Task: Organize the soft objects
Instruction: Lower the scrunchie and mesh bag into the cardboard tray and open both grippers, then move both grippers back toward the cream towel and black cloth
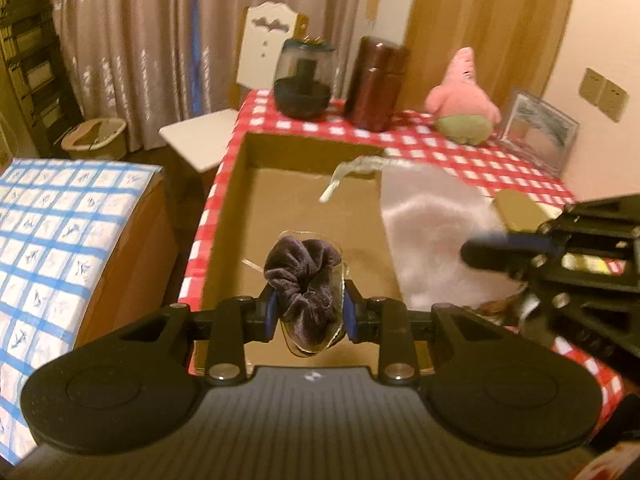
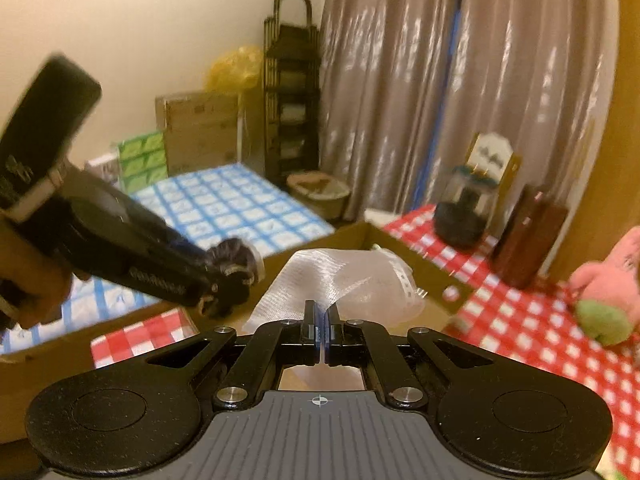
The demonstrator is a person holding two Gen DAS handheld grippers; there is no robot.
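Now scrunchie in left tool

Dark purple scrunchie, white gauzy cloth, red-and-white checked tablecloth, brown box.

Velvety scrunchie, glossy satin pouch

Warm, dim indoor light, yellow-orange cast in both views. Curtains show streaky highlights. Motion blur heavy: right gripper smeared in the left view, left gripper and plush toy smeared in the right view. Fisheye bends edges, dark vignette in corners. No hard shadows.
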